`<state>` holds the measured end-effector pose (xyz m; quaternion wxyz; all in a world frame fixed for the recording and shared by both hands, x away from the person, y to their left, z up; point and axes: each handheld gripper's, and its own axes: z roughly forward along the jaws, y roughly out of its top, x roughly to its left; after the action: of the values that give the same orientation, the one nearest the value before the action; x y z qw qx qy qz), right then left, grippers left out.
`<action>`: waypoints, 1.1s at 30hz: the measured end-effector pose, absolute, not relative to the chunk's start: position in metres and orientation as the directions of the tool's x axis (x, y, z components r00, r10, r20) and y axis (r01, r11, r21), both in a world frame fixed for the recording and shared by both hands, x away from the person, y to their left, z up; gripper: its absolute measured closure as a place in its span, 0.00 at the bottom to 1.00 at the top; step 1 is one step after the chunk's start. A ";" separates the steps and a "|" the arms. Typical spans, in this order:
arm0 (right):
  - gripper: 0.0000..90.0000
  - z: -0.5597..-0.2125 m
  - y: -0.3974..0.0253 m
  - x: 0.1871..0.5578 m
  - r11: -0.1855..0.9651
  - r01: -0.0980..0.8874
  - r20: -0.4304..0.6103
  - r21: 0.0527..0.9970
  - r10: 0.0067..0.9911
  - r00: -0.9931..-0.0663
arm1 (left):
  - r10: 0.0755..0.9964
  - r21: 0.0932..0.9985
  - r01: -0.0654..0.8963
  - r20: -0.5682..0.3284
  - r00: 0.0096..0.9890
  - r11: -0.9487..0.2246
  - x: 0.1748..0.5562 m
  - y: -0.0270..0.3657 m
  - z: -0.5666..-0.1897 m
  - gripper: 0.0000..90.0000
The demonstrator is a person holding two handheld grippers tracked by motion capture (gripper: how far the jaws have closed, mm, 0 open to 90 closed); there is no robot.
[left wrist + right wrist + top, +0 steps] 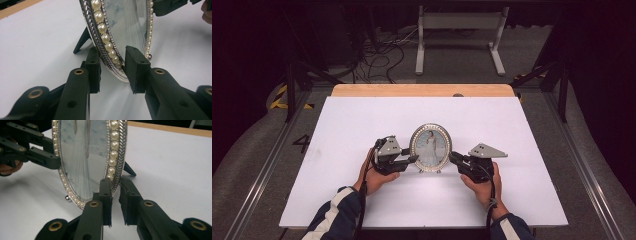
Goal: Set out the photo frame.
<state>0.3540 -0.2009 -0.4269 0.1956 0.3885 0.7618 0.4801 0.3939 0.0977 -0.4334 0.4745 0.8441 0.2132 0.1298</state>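
Between the two claws, on the white table point(362, 190), stands the oval silver picture frame edged with pearl beads point(430, 147), upright on its small feet and leaning back on a dark rear strut point(82, 40). The left claw point(414, 159) reaches in from the frame's left edge; in the left gripper view its jaws straddle the lower rim point(110, 63), the back jaw against the rear face while the front jaw looks to stand a little off the glass, so it is partly open and not yet clamped. The right claw point(452, 157) comes in from the opposite edge, and in the right gripper view its jaws are drawn nearly together on the beaded rim point(115, 178), pinching it.

To do this step well, I judge the pinch should stay on the metal rim rather than the glass, with both claws at matching height so the frame does not twist. The left claw needs to close gently until both pads bear evenly, since the beads give an uneven surface that could slip.

Both hands sit low near the table behind the frame, the left hand point(373, 177) and right hand point(484, 187) angled inward toward each other, forearms in striped dark sleeves point(334, 215) entering from below.
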 end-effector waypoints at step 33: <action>0.72 -0.421 -0.198 0.349 0.374 0.347 -0.053 0.860 0.743 -0.668 | 0.507 0.836 0.214 0.087 0.857 -0.505 0.378 0.106 -0.433 0.64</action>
<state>0.3494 -0.1981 -0.4207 0.2229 0.3413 0.7982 0.4435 0.3784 0.1061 -0.4333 0.4504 0.8520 0.2117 0.1627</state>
